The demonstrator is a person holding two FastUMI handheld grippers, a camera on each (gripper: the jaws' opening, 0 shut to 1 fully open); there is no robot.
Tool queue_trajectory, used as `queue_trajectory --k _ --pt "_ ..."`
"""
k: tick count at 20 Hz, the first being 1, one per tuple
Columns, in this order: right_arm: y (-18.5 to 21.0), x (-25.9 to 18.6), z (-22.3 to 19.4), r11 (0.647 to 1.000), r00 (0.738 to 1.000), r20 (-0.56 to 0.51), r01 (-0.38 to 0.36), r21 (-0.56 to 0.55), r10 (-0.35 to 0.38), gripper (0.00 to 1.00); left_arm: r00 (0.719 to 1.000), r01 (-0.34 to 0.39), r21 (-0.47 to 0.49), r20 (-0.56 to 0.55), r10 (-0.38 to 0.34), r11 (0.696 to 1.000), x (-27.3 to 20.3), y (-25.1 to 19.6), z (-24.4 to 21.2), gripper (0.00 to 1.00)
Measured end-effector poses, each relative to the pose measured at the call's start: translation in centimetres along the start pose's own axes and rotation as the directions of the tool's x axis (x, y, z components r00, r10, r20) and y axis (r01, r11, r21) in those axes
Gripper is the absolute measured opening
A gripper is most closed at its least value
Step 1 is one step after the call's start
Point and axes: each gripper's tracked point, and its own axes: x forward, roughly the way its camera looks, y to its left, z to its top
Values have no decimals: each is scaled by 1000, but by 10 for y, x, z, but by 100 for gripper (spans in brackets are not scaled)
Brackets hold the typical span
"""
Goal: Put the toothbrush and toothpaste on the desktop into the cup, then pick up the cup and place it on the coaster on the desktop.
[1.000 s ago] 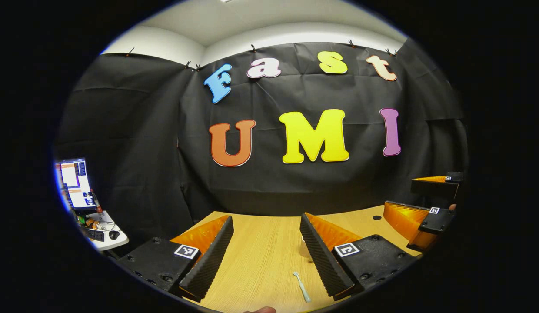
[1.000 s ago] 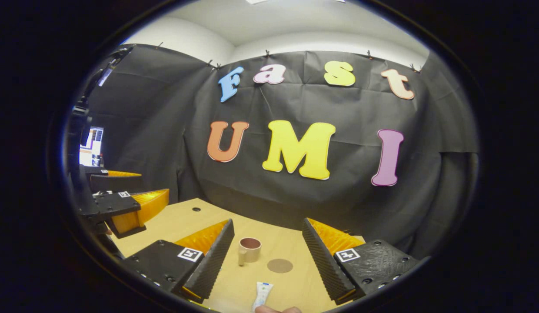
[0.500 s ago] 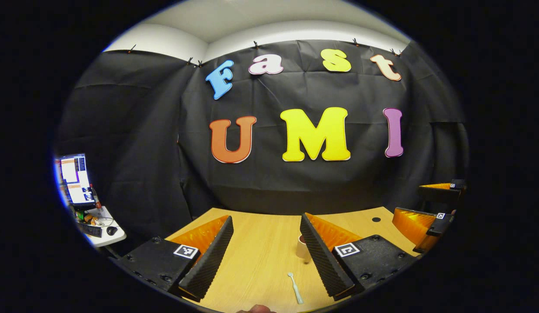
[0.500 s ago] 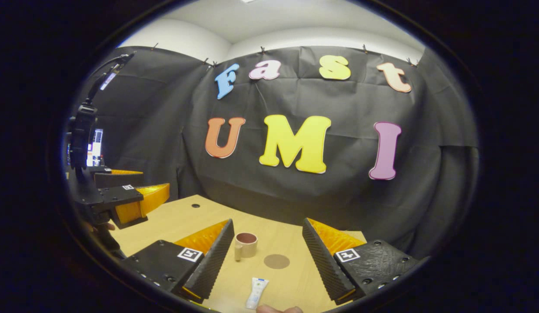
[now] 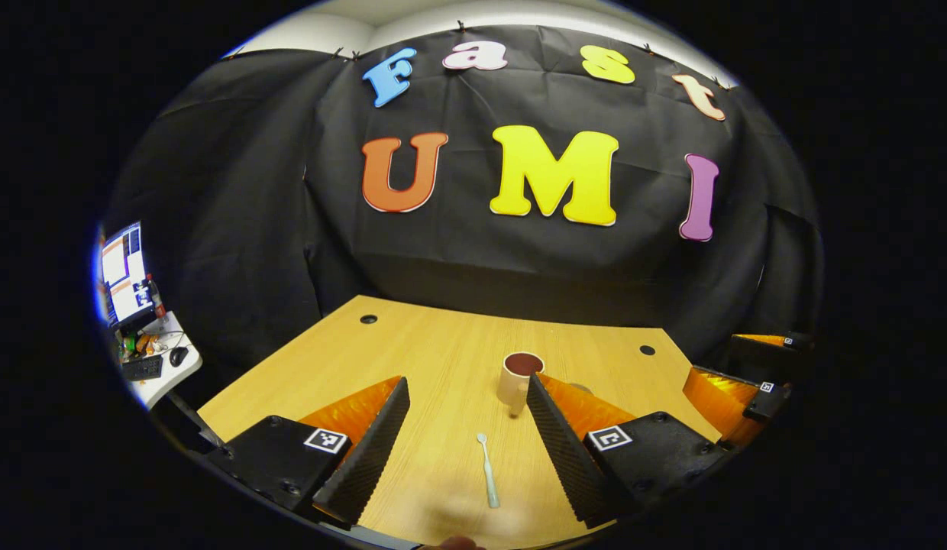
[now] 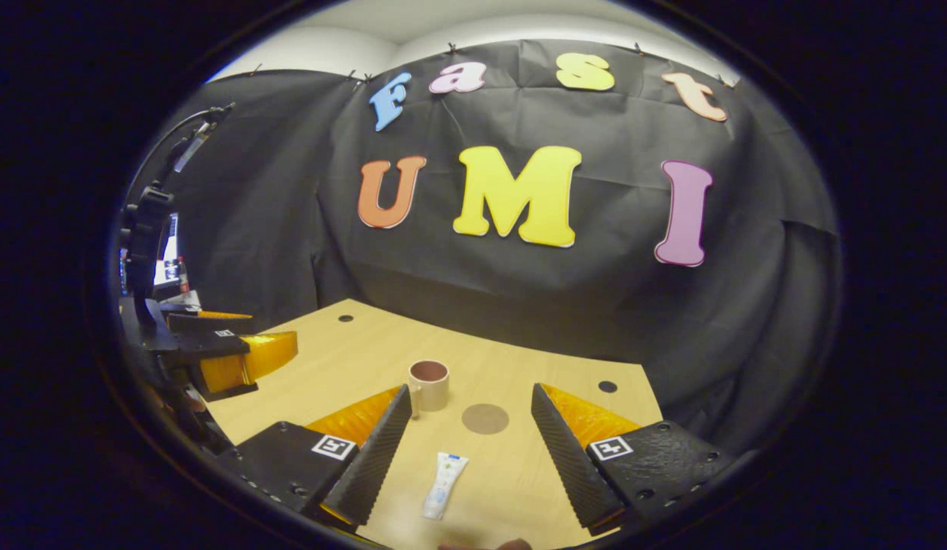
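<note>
In the left gripper view a pale toothbrush (image 5: 488, 471) lies on the wooden desktop (image 5: 435, 359) between the open fingers of my left gripper (image 5: 466, 397). A beige cup (image 5: 518, 378) with a dark inside stands just beyond, partly behind the right finger. In the right gripper view a white toothpaste tube (image 6: 442, 485) lies between the open fingers of my right gripper (image 6: 470, 403). The cup (image 6: 428, 384) stands upright farther on, with a round brown coaster (image 6: 485, 418) to its right. Both grippers hover above the desk, holding nothing.
The right gripper (image 5: 737, 386) shows at the right edge of the left gripper view; the left gripper (image 6: 229, 359) shows at the left of the right gripper view. A side table with a monitor (image 5: 122, 267) and keyboard stands off left. Small cable holes (image 5: 368, 319) dot the desk.
Both views have tilted down and pulled back, showing more of the desk. The toothbrush and toothpaste now sit higher between the fingers; the cup is more in view. Both grippers stay open.
</note>
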Motion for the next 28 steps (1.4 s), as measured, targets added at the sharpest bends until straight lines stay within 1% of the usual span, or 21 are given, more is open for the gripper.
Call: queue_trajectory --k 2,3,4,6,8,11,12,14,15,17,18,19,20,21,22,23,24,25,28 --pt "6 9 -13 1000 998 -55 -16 22 17 95 998 11 2 -67 -11 1000 9 0 -14 98" --pt "7 12 -21 1000 996 -89 -11 29 14 97 995 26 2 -94 -25 1000 13 -1 -19 98" --pt "8 15 -29 999 992 -128 -5 40 11 95 990 31 10 -140 -29 999 20 -2 -27 98" --pt "11 23 -48 997 976 -219 7 78 10 95 971 67 7 -229 -64 998 28 -3 -46 99" --pt "16 33 -66 993 954 -299 30 117 6 95 944 96 -4 -316 -93 995 36 -2 -65 99" --pt "11 50 -88 990 920 -388 95 101 -49 94 881 149 -36 -449 -149 988 52 -2 -92 99" --pt "12 54 -95 989 907 -417 106 105 -53 94 859 159 -37 -488 -157 987 55 -2 -101 99" --pt "16 60 -110 984 876 -480 128 125 -53 92 806 205 -41 -560 -193 978 62 -6 -118 99" --pt "16 66 -121 981 852 -520 146 130 -58 92 780 228 -39 -590 -206 973 67 -7 -128 99" --pt "20 74 -140 976 808 -587 167 140 -54 92 731 256 -28 -648 -212 966 78 -2 -143 100" --pt "22 77 -147 974 787 -615 174 142 -50 89 706 271 -28 -673 -218 962 81 -3 -148 100" --pt "23 81 -154 973 768 -639 183 143 -51 88 683 285 -29 -695 -225 958 85 -3 -152 100" --pt "23 85 -159 971 750 -659 194 141 -54 84 658 298 -30 -717 -228 954 88 -4 -157 100" --pt "25 88 -165 969 733 -678 201 141 -54 86 626 313 -34 -744 -233 949 89 -5 -165 100" --pt "25 91 -170 967 716 -696 209 142 -53 84 594 315 -45 -770 -233 948 89 -4 -173 100" --pt "28 91 -170 966 703 -710 206 155 -36 85 562 306 -61 -794 -232 950 90 -4 -181 100" --pt "29 93 -172 965 695 -718 203 164 -25 83 535 293 -81 -812 -234 953 90 -5 -186 100" --pt "28 96 -178 966 684 -729 200 165 -17 82 519 276 -93 -823 -230 957 91 -6 -190 100" --pt "27 107 -196 971 649 -761 174 162 11 80 494 211 -101 -847 -195 972 98 -6 -198 100"
